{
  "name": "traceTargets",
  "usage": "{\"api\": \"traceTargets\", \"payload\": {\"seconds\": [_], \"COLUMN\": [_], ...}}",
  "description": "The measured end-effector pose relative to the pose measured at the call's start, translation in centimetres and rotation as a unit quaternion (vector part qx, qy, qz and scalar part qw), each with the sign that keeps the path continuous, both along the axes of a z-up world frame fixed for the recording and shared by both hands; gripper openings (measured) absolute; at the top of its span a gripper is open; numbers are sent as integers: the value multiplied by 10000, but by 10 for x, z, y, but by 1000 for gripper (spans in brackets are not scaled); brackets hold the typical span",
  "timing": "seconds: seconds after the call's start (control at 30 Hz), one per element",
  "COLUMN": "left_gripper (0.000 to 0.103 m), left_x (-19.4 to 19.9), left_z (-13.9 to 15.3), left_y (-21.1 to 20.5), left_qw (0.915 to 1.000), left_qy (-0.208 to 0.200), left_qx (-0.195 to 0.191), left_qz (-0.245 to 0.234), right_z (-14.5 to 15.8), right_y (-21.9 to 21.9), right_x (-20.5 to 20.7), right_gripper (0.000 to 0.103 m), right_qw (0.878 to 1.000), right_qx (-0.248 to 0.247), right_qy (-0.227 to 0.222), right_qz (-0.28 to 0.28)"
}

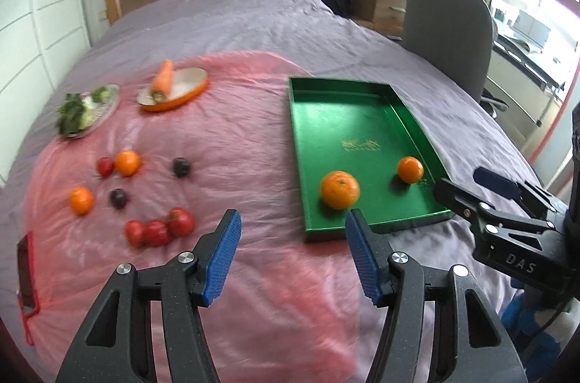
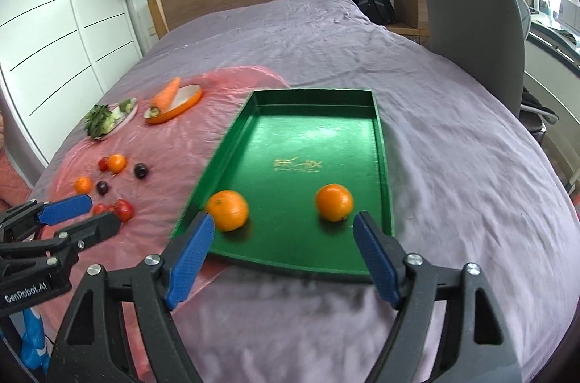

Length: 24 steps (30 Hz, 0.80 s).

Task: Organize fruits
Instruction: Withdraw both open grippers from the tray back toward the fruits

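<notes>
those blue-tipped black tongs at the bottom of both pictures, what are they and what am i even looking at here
They are two hand-held grippers, one in each of a person's hands, each with a camera looking out along its two fingers. One picture comes from the left hand-held gripper, the other from the right hand-held gripper. Both are open and hold nothing.

Below lies a bed with a pink plastic sheet. On the sheet lie tomatoes, two oranges, two dark plums, a plate of greens and a carrot on an orange dish. A green tray holds two more oranges.
</notes>
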State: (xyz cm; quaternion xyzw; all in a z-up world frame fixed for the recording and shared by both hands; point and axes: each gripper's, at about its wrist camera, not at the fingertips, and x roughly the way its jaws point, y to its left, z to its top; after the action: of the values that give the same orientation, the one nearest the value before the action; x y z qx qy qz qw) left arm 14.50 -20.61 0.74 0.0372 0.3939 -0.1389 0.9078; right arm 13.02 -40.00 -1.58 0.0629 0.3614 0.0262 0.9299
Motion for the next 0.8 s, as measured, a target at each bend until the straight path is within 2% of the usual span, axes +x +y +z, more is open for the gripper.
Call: {"api": "traceTargets", "payload": {"seconds": [0.2, 0.3, 0.8], "left_gripper": [54, 54, 54], "left_x": [-20, -30, -66], "left_z": [10, 14, 22], "left_y": [39, 57, 117], "left_qw": [9995, 9989, 9962], "left_qy": [-71, -49, -260], "left_qx": [-127, -326, -373], "left_qz": [286, 325, 745], "right_z": [6, 10, 33], "right_y": [28, 45, 114], "right_x": [-20, -29, -62], "right_gripper": [103, 103, 103], "right_qw": [9998, 9995, 9960], "right_qx": [81, 40, -172], "right_qy": [-24, -42, -214], "right_qz": [186, 326, 847]}}
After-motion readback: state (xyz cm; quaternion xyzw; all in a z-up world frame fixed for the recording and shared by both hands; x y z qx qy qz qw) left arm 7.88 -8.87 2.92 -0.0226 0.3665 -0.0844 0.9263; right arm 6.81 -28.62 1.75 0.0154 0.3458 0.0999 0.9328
